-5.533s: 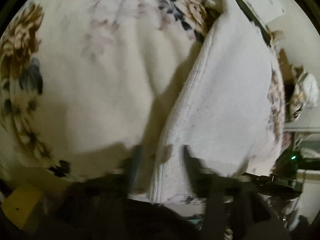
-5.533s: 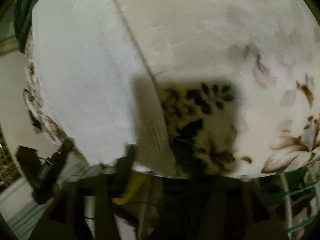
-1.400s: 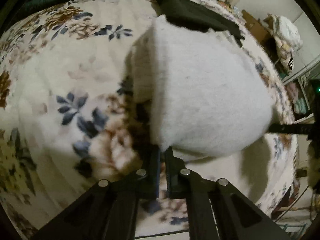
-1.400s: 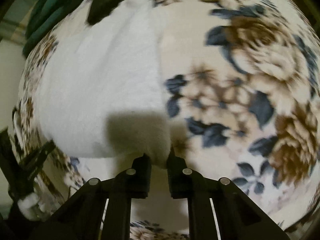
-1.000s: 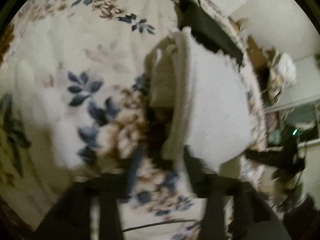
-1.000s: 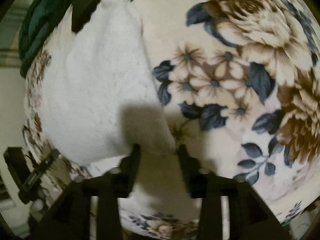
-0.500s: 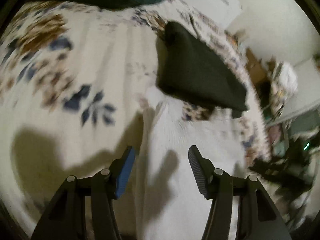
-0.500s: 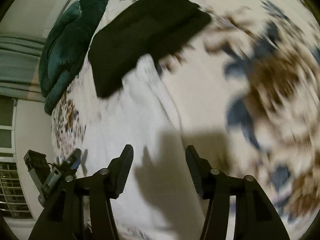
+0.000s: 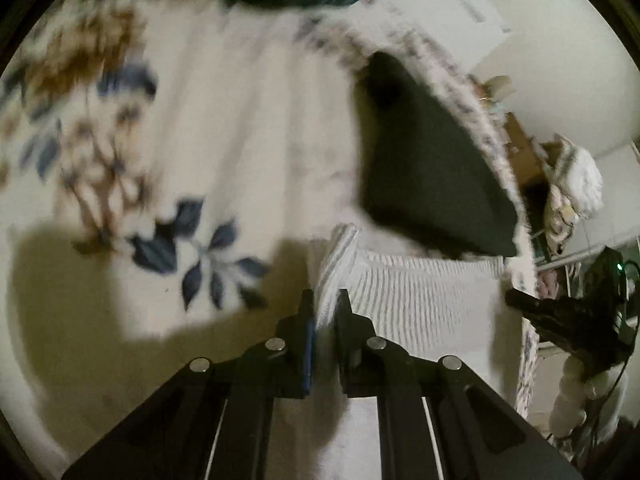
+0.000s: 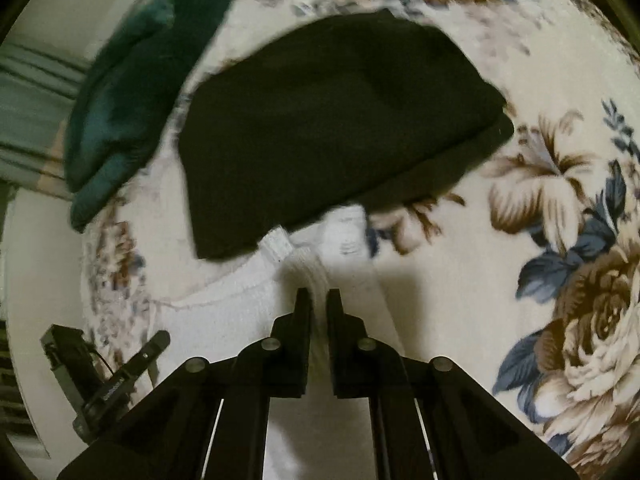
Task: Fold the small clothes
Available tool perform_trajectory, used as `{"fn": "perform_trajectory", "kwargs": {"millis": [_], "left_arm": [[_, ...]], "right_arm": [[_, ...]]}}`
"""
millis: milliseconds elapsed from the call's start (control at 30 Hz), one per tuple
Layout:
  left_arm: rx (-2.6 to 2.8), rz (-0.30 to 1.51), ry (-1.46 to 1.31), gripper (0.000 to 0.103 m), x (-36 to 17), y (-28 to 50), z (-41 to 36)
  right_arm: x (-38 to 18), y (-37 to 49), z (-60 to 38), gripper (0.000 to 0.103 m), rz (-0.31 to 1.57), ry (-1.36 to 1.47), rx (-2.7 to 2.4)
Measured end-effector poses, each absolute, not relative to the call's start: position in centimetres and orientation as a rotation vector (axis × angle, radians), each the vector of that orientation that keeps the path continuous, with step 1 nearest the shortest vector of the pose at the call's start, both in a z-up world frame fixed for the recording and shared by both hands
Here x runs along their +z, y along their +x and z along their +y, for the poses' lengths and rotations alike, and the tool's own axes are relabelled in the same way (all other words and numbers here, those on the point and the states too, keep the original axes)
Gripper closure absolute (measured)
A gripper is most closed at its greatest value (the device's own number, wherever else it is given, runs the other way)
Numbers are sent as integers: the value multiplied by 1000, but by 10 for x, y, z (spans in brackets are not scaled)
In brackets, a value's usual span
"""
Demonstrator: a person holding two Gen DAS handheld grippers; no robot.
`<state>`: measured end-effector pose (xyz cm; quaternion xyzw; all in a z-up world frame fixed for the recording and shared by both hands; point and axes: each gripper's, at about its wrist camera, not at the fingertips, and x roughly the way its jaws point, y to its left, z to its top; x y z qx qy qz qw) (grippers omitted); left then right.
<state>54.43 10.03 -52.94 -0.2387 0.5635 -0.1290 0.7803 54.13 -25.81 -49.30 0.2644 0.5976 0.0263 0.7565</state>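
Floral cream bedspread (image 9: 240, 128) fills the left wrist view; the left tool (image 9: 325, 308) pinches a ribbed edge of the white knitted garment (image 9: 420, 296), near the black folded cloth (image 9: 424, 168). Right wrist view: the right tool (image 10: 319, 304) pinches the garment's far edge just below that cloth; a dark green blanket (image 10: 132, 92) lies far left.

We find only one mark: faint white lettering on the black device (image 10: 116, 390) at the bed's left edge in the right wrist view, too small and blurred for us to read. We make out nothing else.
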Motion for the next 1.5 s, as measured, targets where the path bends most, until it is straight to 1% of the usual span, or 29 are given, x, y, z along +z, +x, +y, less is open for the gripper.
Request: {"fn": "perform_trajectory", "kwargs": {"millis": [67, 167, 200, 233, 267, 300, 333, 367, 400, 500, 600, 667, 700, 800, 867, 933, 1033, 1067, 1100, 1133, 1233, 1333, 1367, 1433, 1500], "left_arm": [[-296, 1267, -527, 95, -544, 549, 98], [-327, 1255, -572, 89, -536, 543, 105], [-340, 1245, -584, 82, -529, 538, 109], [-327, 1242, -582, 76, -521, 531, 113], [-325, 1234, -595, 76, -513, 520, 120], [-331, 1222, -620, 74, -508, 510, 127], [-319, 1215, -649, 66, -501, 492, 135], [-304, 1213, -668, 63, -498, 478, 141], [-290, 1211, -698, 62, -496, 460, 146], [-226, 1252, -809, 62, -499, 398, 159], [-160, 1287, -1010, 62, -514, 338, 161], [-153, 1267, -1173, 62, -523, 308, 152], [-152, 1253, -1216, 62, -527, 298, 147], [-152, 1239, -1278, 51, -536, 278, 120], [-167, 1239, -1326, 51, -541, 277, 105], [-186, 1225, -1343, 51, -542, 279, 90], [-208, 1196, -1360, 49, -538, 280, 78], [-214, 1178, -1374, 49, -538, 280, 75], [-217, 1160, -1387, 49, -539, 282, 72], [-221, 1140, -1400, 49, -541, 284, 69], [-209, 1097, -1447, 48, -551, 292, 64], [-151, 1018, -1546, 49, -563, 299, 67], [-105, 984, -1555, 50, -563, 300, 73], [-70, 943, -1547, 51, -558, 303, 85], [-50, 943, -1489, 54, -551, 307, 96]], "right_arm": [[-510, 548, -257, 96, 1358, 545, 22], [-519, 553, -250, 94, 1410, 496, 16], [-517, 552, -251, 93, 1415, 512, 29], [-513, 550, -253, 86, 1418, 531, 50], [-510, 545, -256, 83, 1425, 549, 70], [-504, 537, -260, 73, 1434, 568, 90], [-500, 527, -266, 57, 1435, 588, 107], [-497, 516, -271, 50, 1436, 608, 120], [-494, 500, -279, 44, 1435, 640, 130], [-491, 442, -297, 44, 1446, 730, 133], [-503, 376, -315, 41, 1466, 888, 98], [-516, 335, -320, 34, 1455, 1056, 96], [-526, 316, -321, 27, 1444, 1159, 99], [-565, 279, -305, 24, 1431, 1403, 108], [-584, 274, -291, 23, 1440, 1485, 128], [-600, 283, -271, 19, 1427, 1498, 169], [-616, 302, -251, 20, 1402, 1496, 190], [-618, 308, -246, 24, 1379, 1517, 195], [-618, 313, -242, 40, 1350, 1536, 195], [-615, 318, -238, 49, 1353, 1532, 195], [-602, 321, -229, 62, 1333, 1548, 204], [-589, 321, -222, 68, 1324, 1548, 213], [-585, 320, -220, 68, 1321, 1538, 206], [-582, 316, -217, 70, 1332, 1524, 206], [-582, 311, -220, 70, 1344, 1523, 207]]}}
